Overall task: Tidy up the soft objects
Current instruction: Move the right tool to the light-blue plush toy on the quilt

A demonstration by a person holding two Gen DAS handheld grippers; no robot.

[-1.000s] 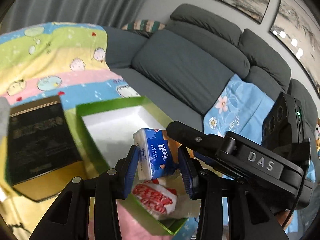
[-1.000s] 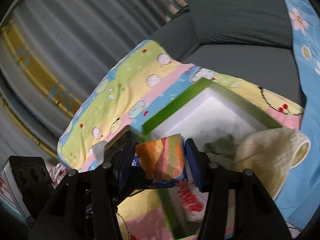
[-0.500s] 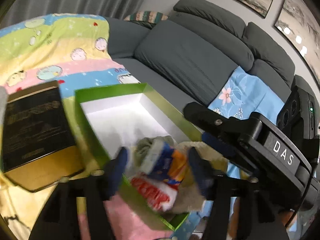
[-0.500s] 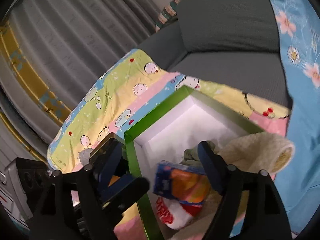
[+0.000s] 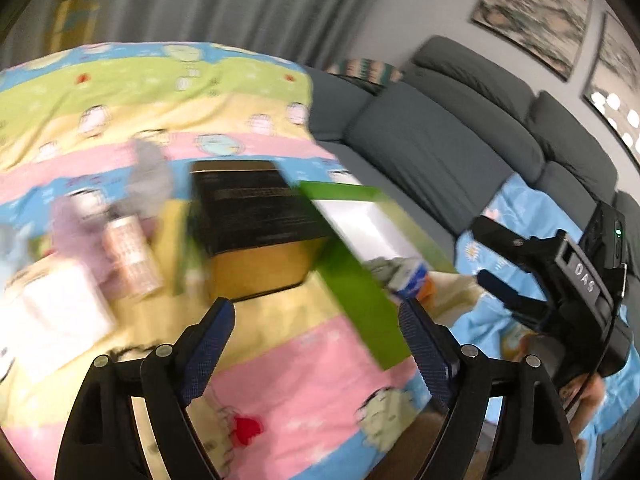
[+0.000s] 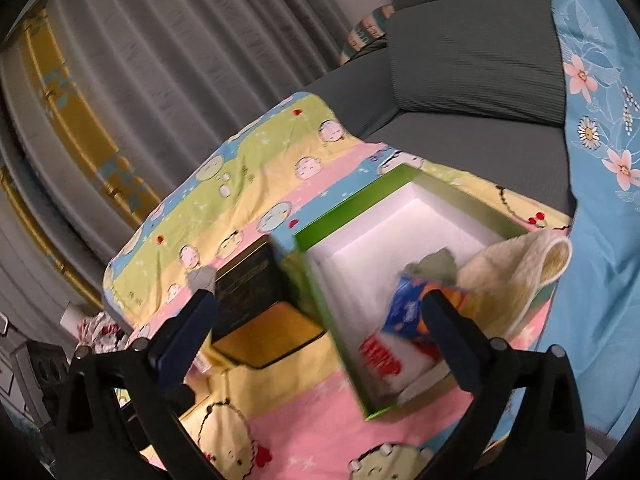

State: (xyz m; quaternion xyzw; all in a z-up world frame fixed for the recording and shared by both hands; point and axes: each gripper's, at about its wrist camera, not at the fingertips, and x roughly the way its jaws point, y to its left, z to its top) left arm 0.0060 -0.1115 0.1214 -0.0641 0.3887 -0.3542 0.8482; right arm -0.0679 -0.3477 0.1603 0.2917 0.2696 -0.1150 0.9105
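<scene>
Both grippers – left [image 5: 316, 344], right [image 6: 320, 320] – spread wide; tissue pack [image 6: 408, 312] inside green box [image 6: 344, 216].

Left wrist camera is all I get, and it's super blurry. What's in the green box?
Observer: A red-and-white pack lies at the near end of the green box.
Operator: Anything fluffy?
Observer: A cream towel is draped over the box's right-hand wall.
Operator: Are the right tongs holding something?
Observer: No, the right tongs are open and empty.
</scene>
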